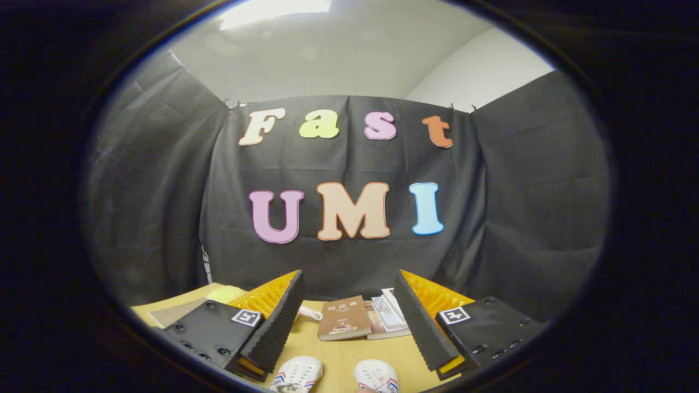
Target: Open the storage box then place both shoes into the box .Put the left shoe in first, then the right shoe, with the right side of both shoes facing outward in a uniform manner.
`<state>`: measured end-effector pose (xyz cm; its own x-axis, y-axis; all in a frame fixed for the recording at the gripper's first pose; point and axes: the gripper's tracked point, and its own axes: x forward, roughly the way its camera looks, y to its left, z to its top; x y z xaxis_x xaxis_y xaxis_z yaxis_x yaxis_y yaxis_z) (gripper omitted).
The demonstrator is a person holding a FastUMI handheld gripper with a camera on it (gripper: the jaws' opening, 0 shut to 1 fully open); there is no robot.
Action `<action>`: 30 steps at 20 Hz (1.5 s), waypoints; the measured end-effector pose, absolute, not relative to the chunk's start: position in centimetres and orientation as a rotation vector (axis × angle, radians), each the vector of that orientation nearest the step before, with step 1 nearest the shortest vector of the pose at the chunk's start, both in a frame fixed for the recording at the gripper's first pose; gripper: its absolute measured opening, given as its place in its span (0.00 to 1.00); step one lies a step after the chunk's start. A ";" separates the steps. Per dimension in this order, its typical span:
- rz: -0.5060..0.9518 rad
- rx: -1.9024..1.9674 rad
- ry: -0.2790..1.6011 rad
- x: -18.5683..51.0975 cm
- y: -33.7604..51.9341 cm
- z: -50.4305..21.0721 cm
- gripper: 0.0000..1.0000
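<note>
My gripper is held high over a wooden table, fingers spread wide with nothing between them. Down between the fingers, at the near side of the table, the toes of two white shoes peek into view: one shoe near the left finger, the other shoe nearer the right finger. Both have red and blue stripes on their sides. Most of each shoe is cut off from sight.
Beyond the shoes, a brown book lies beside a stack of other books near the cloth wall. A pale yellow object and a flat grey sheet sit behind the left finger.
</note>
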<state>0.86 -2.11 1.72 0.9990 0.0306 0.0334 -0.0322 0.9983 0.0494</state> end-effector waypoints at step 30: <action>0.591 0.935 0.684 -3.2 11.9 -16.4 1.00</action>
<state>-3.16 11.94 -16.38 0.6457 0.7153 -0.2673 -0.1611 0.4697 0.8680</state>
